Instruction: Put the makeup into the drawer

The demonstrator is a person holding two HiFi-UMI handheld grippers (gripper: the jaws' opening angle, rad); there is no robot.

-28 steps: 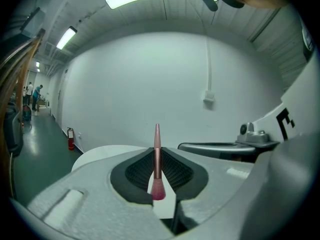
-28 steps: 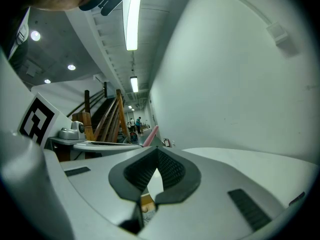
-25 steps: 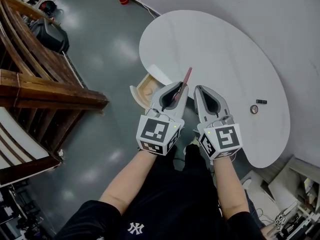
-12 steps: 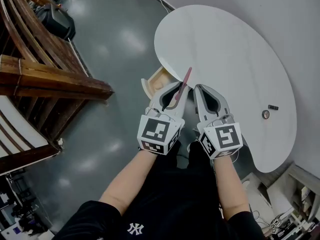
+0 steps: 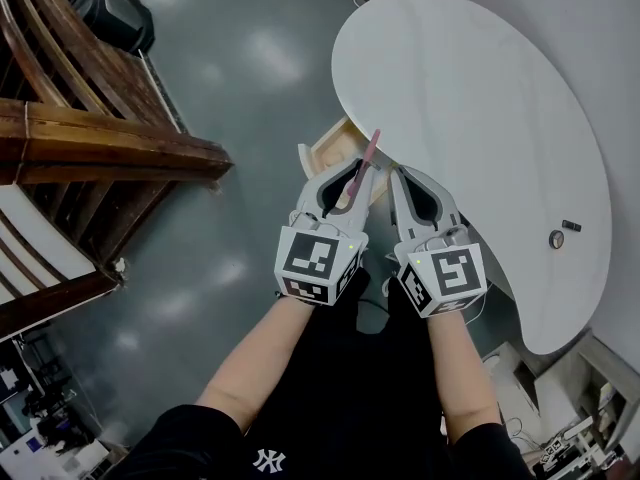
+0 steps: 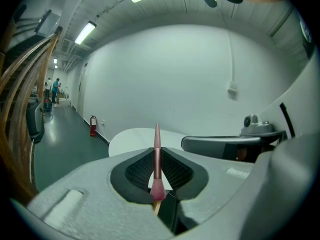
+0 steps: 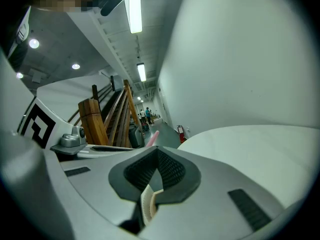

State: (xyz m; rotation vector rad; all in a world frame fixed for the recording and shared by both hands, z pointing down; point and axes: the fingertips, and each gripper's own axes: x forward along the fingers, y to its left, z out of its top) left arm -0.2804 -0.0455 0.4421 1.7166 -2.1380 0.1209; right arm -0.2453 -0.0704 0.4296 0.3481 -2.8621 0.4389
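The left claw [image 5: 340, 180] is clamped on a pink makeup brush [image 5: 364, 160], its handle pointing forward, near the open drawer [image 5: 322, 154] at the white worktop's [image 5: 470, 108] edge; the right claw [image 5: 408, 178], just beside, is closed on nothing.

Smooth, matt white surface [image 5: 470, 78]. The grey floor [image 5: 230, 98] is glossy and mirrors the ceiling lights. Stairs [image 5: 90, 148] of dark, varnished wood. Drawer [image 5: 325, 156] of pale, unpainted-looking wood. The brush [image 6: 157, 154] has a satin pink handle. The left gripper [image 5: 345, 175] and right gripper [image 5: 410, 178] are matt grey plastic, and the fingers [image 6: 140, 171] are lined with black ribbed pads. Black cloth sleeve [image 5: 190, 438].
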